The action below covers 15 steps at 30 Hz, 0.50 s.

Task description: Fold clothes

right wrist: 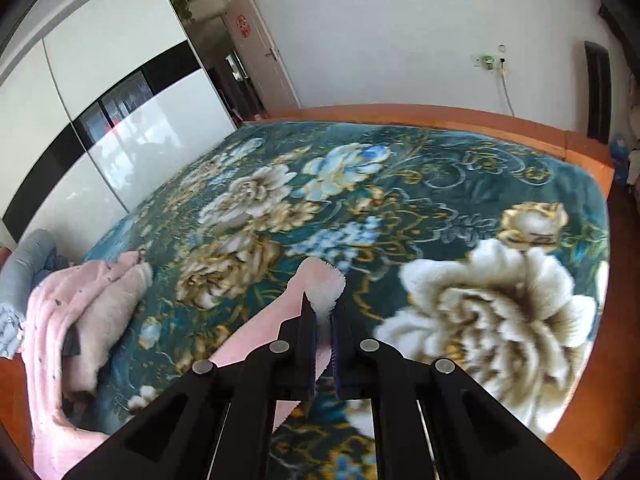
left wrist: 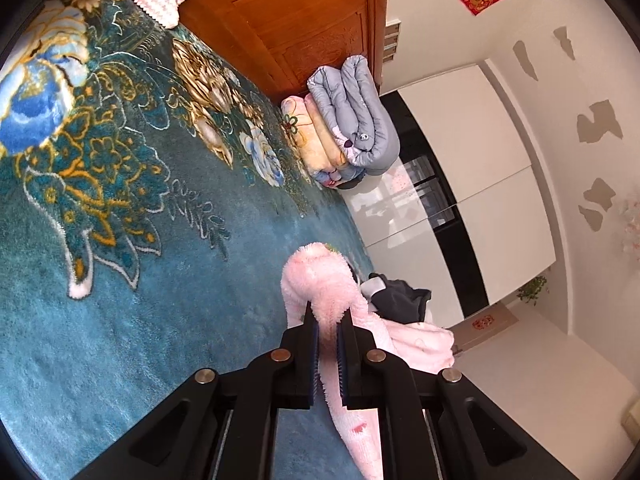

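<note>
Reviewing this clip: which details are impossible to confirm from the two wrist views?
- Pink fleece garment: its type and full shape; both views cut it at the bottom edge, behind the left gripper and right gripper.
- Dark garment, left wrist view: mostly hidden behind the pink fleece.
- Second pink pile, right wrist view: whether it is one piece; crumpled and cut off by the left edge.

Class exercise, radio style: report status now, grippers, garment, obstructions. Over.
Left gripper shut on pink fleece garment. Right gripper shut on it too. Dark garment beside it, pink heap on the floral blanket.
</note>
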Tool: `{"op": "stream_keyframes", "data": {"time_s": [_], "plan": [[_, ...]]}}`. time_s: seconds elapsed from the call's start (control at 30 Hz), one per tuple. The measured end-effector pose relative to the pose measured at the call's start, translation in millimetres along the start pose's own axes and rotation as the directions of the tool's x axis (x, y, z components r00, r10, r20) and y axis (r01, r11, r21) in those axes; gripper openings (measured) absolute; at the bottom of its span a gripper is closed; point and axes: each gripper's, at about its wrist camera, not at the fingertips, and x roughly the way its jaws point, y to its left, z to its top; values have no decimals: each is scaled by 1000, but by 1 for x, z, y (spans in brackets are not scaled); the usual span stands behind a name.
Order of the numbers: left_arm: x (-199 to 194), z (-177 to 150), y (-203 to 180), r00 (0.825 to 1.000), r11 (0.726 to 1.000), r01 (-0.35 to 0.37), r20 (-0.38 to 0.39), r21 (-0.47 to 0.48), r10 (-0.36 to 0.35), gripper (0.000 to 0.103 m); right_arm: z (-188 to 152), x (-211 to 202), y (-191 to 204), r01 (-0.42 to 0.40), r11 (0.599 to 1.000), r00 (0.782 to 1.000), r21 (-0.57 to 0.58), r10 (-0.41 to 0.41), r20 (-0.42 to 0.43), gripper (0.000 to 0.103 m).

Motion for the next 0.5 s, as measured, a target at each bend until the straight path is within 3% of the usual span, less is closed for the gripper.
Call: {"op": "stream_keyframes", "data": {"time_s": [0.1, 0.2, 0.33, 0.4, 0.47, 0.5], "plan": [[5, -2, 4, 999, 1000, -28, -39, -10, 27, 8, -25, 27, -25, 100, 994, 989, 50, -94, -112, 6], [7, -4, 7, 997, 999, -48, -67, -10, 48, 8, -45, 45, -48, 150, 980, 976, 132, -125, -181, 6], [5, -4, 6, 996, 999, -38, -77, -1, 37, 8, -39, 41, -44, 141, 979, 985, 146, -124, -119, 9], [5, -5, 7, 996, 999, -45, -81, 1, 45, 8, -30, 37, -35, 176, 972, 983, 156, -165, -81, 20], [8, -5, 9, 994, 998, -58, -91, -5, 58, 8, -25, 28, -19, 254, 954, 967, 156, -252, -33, 39], [10, -6, 10, 993, 998, -64, -95, -6, 63, 8, -23, 23, -10, 297, 942, 954, 157, -300, -9, 40]]}}
